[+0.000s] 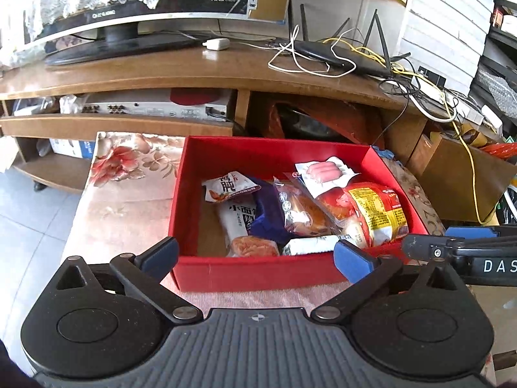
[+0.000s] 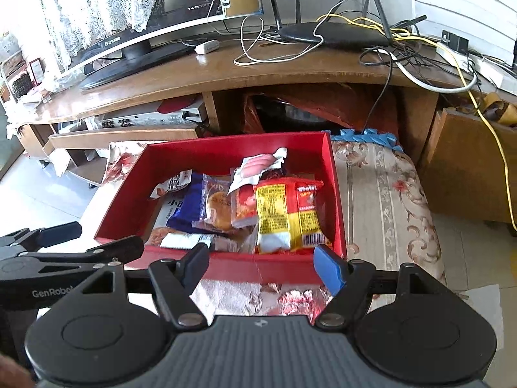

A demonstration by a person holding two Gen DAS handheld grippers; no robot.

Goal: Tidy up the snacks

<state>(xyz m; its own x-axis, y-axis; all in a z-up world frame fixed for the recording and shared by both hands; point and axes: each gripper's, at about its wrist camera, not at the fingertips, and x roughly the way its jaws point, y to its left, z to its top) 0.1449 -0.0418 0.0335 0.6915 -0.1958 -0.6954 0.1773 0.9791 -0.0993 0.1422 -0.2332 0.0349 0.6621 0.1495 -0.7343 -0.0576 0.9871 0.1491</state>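
Floral cloth [image 1: 129, 200], wooden TV stand [image 1: 200, 71], tiled floor [image 1: 29, 220]

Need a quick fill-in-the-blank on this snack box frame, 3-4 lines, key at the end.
1. The snacks lie inside a box coloured ____.
2. The sausage pack lies ____ the other snacks in the pile.
3. The left gripper has nothing between its jaws, which stand ____.
4. The box sits on a cloth with a ____ pattern.

Missing words: red; on top of; open; floral
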